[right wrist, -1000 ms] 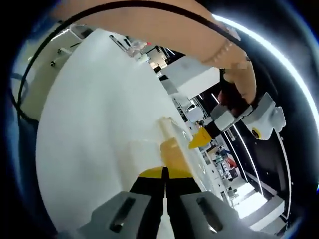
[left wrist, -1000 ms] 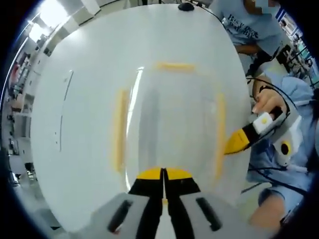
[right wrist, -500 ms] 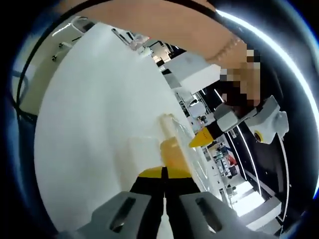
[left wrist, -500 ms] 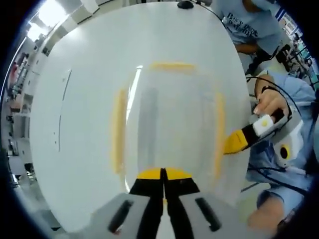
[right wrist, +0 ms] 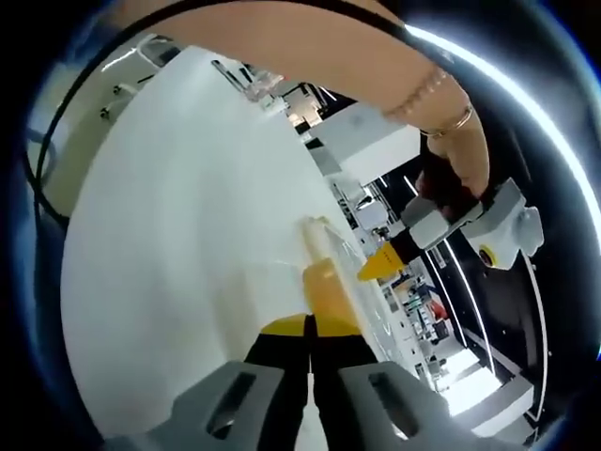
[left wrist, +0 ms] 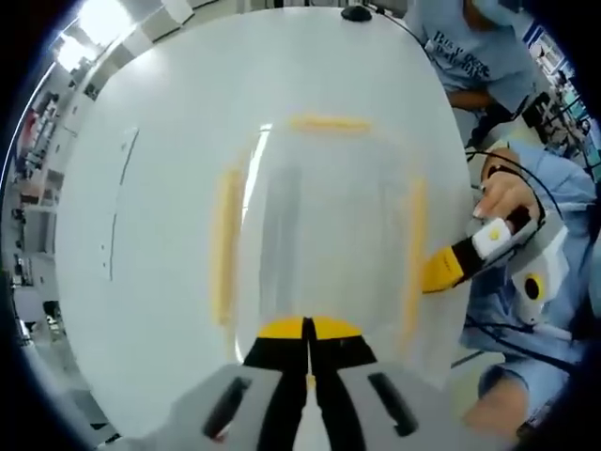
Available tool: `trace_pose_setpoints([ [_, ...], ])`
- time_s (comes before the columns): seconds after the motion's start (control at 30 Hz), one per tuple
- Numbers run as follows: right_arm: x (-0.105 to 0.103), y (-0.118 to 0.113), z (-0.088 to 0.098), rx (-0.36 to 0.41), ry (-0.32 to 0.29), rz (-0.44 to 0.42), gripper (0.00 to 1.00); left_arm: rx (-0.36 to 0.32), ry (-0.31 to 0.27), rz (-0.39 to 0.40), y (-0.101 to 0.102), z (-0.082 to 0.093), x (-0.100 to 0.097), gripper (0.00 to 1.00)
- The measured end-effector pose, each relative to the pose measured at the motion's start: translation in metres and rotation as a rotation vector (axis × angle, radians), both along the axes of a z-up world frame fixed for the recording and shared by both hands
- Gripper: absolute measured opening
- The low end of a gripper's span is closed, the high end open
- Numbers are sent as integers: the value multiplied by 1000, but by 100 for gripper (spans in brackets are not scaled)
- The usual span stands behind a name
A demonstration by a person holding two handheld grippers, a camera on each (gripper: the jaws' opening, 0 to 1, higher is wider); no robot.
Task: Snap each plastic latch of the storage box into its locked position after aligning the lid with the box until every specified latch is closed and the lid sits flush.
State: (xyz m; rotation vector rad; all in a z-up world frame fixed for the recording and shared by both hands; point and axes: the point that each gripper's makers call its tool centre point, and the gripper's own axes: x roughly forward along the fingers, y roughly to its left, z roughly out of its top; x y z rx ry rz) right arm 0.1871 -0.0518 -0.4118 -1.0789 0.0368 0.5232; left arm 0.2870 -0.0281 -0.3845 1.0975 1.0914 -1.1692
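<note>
A clear storage box (left wrist: 319,235) with its lid on sits on the white table, seen from above in the left gripper view. Yellow latches show on its left side (left wrist: 223,246), far side (left wrist: 329,123) and right side (left wrist: 413,249). My left gripper (left wrist: 308,329) is shut, its yellow tips at the box's near edge. My right gripper (left wrist: 441,270) comes in from the right, its tip against the right latch. In the right gripper view, my right gripper (right wrist: 310,326) is shut with its tips on a yellow latch (right wrist: 329,285). The left gripper (right wrist: 380,266) hovers over the lid there.
The white table (left wrist: 160,188) reaches wide to the left of and beyond the box. A person in a grey shirt (left wrist: 474,56) stands at the far right corner. A hand (left wrist: 502,193) and cables lie right of the box. An arm (right wrist: 310,47) crosses the right gripper view.
Almost nothing: both views have shifted slightly with the hands. Both grippers stay shut at the same spots on the box.
</note>
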Motion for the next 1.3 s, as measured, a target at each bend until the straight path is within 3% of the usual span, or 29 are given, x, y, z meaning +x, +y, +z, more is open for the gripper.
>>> trace_pose_setpoints([
  [0.3,-1,-21,-1,38,27,-43,0,43,-6,-7,2,0,-3,0],
  [0.4,-4,3,-9,56,33,-40,0,44,-6,-4,3,-1,-4,0],
  [0.47,-4,6,-9,56,38,-35,0,45,-4,0,3,0,-3,0],
  [0.67,-8,17,-10,158,123,61,0,40,7,33,3,2,1,0],
  [0.77,-20,33,4,285,174,172,0,36,5,37,5,0,-1,0],
  [0.83,-20,32,16,324,180,194,0,31,9,41,5,0,-1,0],
  [0.97,-11,21,34,348,147,172,0,27,10,40,5,0,-3,0],
  [1.0,4,9,47,352,145,170,0,26,9,34,5,0,-3,0],
  [1.13,24,-8,70,379,132,172,0,0,-2,14,5,2,-3,0],
  [1.3,42,-18,77,400,150,172,0,-35,-17,-10,4,3,-4,0],
])
